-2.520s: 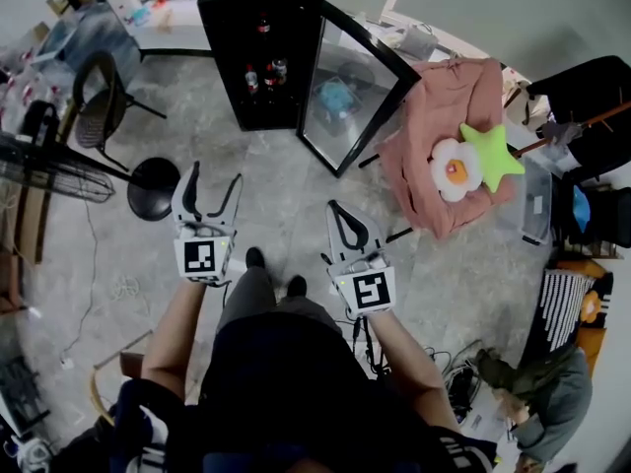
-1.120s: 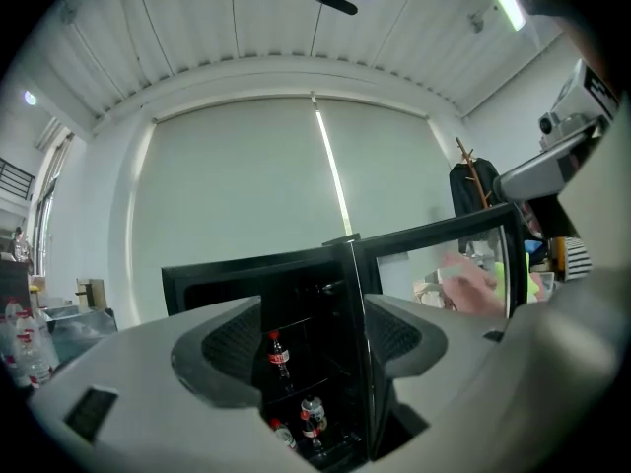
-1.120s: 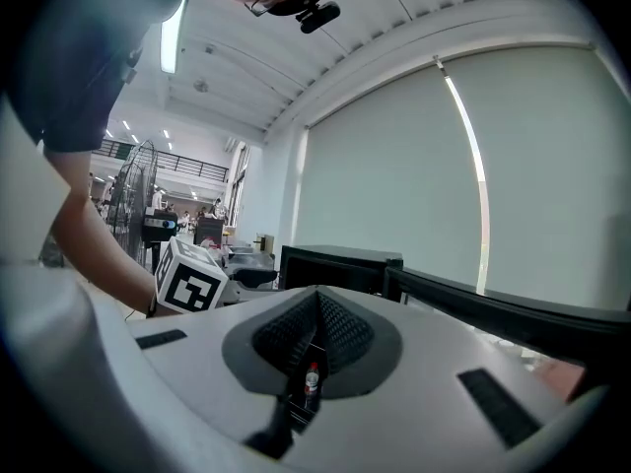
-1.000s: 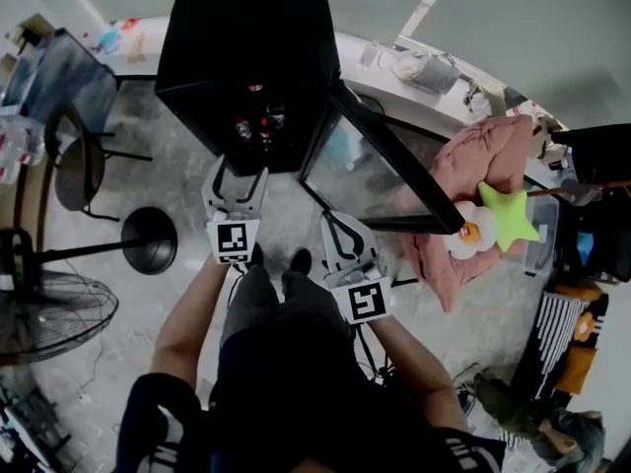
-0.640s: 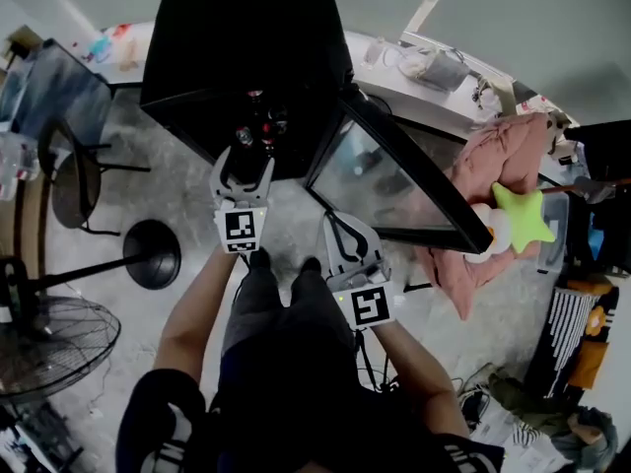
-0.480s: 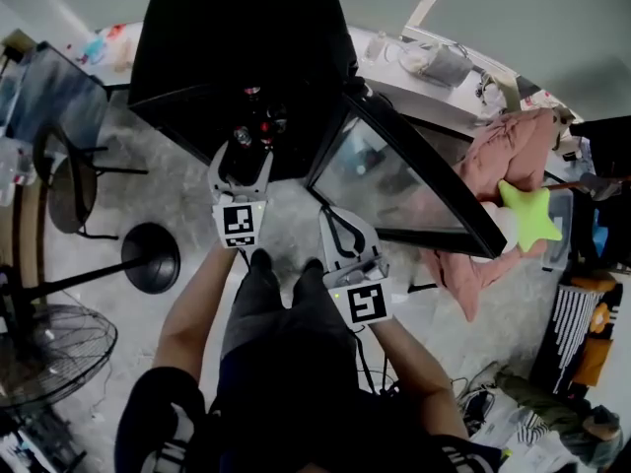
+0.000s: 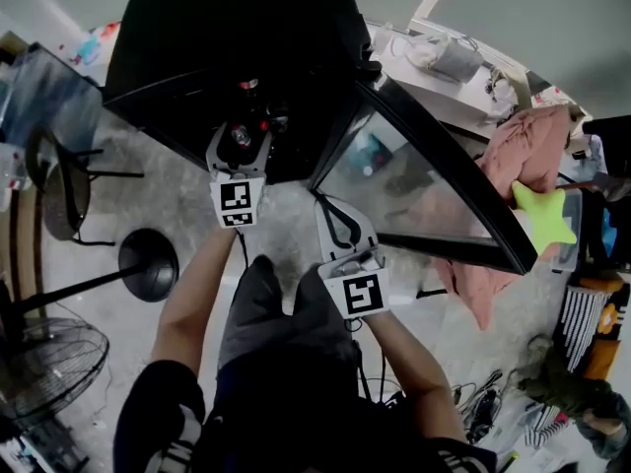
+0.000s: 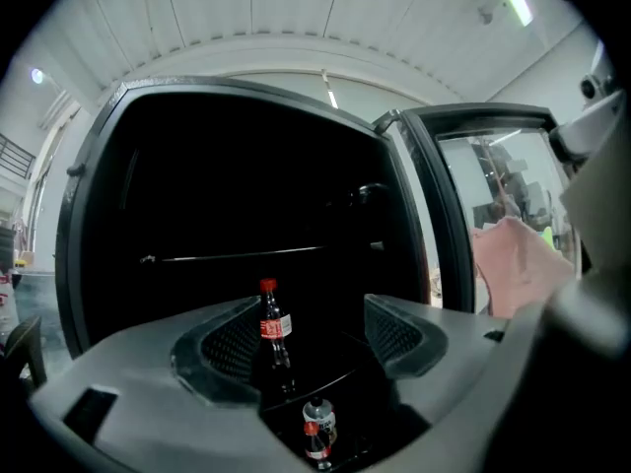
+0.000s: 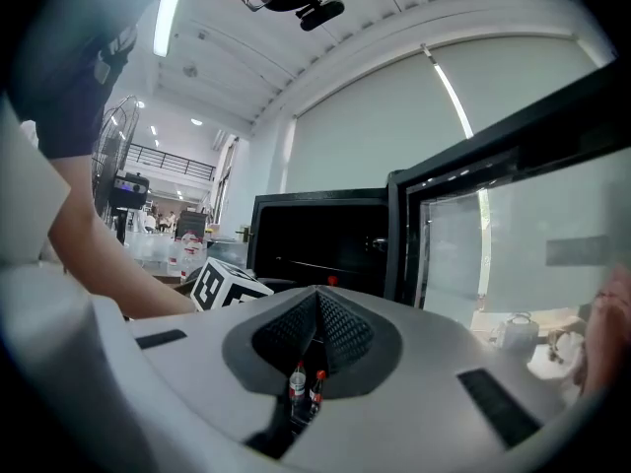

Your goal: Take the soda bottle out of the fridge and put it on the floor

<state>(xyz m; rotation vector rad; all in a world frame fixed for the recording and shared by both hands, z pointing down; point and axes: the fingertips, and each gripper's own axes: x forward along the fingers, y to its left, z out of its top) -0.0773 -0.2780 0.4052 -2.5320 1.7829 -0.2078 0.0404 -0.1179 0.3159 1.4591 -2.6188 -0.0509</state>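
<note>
The soda bottle [image 8: 273, 329] stands upright on a shelf inside the open fridge [image 7: 237, 28]. The left gripper [image 8: 306, 335] is at the fridge's opening, jaws wide apart and gripping nothing, with the bottle framed between them. The right gripper [image 9: 316, 302] hangs lower beside the glass door [image 7: 424, 195], jaws together and empty.

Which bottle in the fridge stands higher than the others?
The tall red-capped bottle, which stands alone and reaches up between the open jaws in the left gripper view. The other two bottles stand together on a lower level, nearer the front.
</note>
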